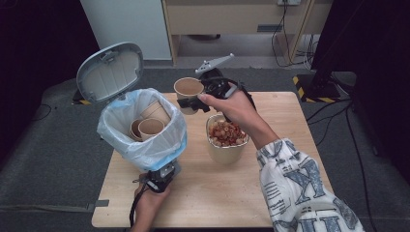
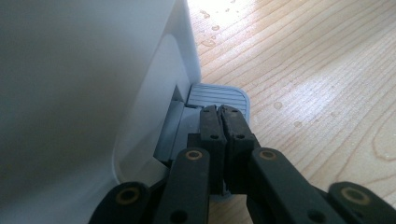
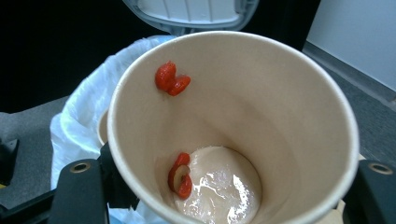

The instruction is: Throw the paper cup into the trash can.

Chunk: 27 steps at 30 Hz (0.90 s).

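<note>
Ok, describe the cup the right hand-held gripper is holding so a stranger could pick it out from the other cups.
Start at the white bin with its lid up at the table's left. Just right of its rim, above the bowl of food, the right hand-held gripper holds a paper cup in the air. Unlike the cups already in the bin, it is held aloft, with red bits stuck inside.

Left gripper [image 2: 223,114] closed, right gripper [image 1: 193,102] clamped.
</note>
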### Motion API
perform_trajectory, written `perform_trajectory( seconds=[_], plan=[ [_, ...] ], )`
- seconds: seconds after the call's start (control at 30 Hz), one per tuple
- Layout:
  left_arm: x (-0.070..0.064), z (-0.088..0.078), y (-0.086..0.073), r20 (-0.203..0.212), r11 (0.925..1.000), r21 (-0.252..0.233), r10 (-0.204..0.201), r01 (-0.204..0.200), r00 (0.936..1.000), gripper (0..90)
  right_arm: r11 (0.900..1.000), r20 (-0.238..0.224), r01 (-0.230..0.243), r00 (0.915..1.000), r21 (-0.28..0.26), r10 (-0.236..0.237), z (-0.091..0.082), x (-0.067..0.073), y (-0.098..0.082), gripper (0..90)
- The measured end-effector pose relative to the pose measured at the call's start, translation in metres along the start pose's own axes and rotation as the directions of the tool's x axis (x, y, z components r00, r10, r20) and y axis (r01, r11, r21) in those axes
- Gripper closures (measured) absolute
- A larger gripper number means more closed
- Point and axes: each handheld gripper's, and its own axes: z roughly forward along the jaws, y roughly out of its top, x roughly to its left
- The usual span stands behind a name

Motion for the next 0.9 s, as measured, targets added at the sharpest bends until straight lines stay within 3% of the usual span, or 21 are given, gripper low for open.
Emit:
perform_trajectory(
  seconds=[0.33, 0.9],
  plan=[
    [0.0, 0.0, 0.0, 0.0, 1.0, 0.001, -0.002, 0.002, 1.0, 87.1, 1.0, -0.027, 0.017, 0.9995, -0.004, -0.017, 0.019, 0.015, 0.014, 28.9],
    [0.0, 0.0, 0.0, 0.004, 1.0, -0.002, -0.005, 0.005, 1.0, 87.0, 1.0, -0.072, 0.025, 0.9971, 0.001, -0.025, 0.058, 0.032, 0.021, 28.3]
  ],
)
